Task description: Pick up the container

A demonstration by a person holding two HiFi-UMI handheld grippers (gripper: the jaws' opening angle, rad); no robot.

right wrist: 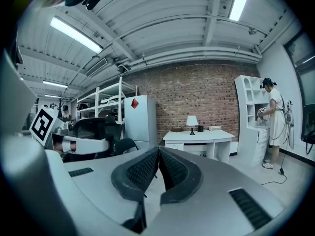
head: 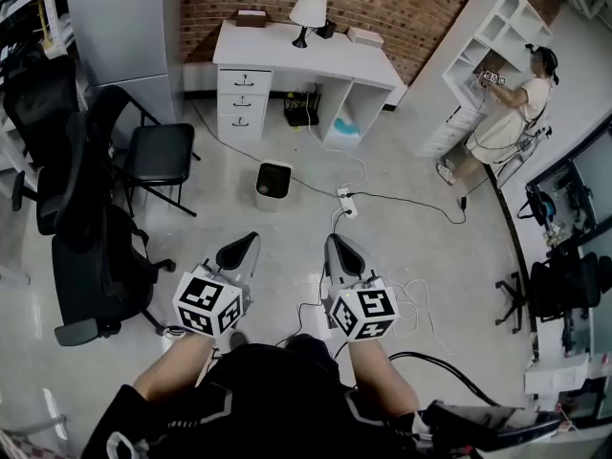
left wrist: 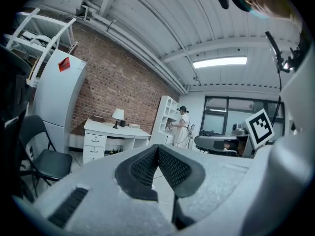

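Observation:
A small white bin (head: 273, 182) with a dark inside stands on the grey floor in front of the white desk (head: 330, 60); no other container is plain to see. In the head view my left gripper (head: 247, 243) and right gripper (head: 337, 243) are held side by side at waist height, pointing toward the bin and well short of it. Both are shut, pads touching, with nothing between them. The left gripper view shows its closed jaws (left wrist: 158, 149) aimed across the room at the desk (left wrist: 110, 132). The right gripper view shows its own (right wrist: 158, 151), also closed and empty.
Black office chairs (head: 81, 208) and a folding chair (head: 161, 153) crowd the left side. A power strip (head: 346, 202) and cables lie on the floor beyond the grippers. A person (head: 507, 113) stands at the white shelf unit (head: 464, 65) on the right. A lamp (head: 308, 12) sits on the desk.

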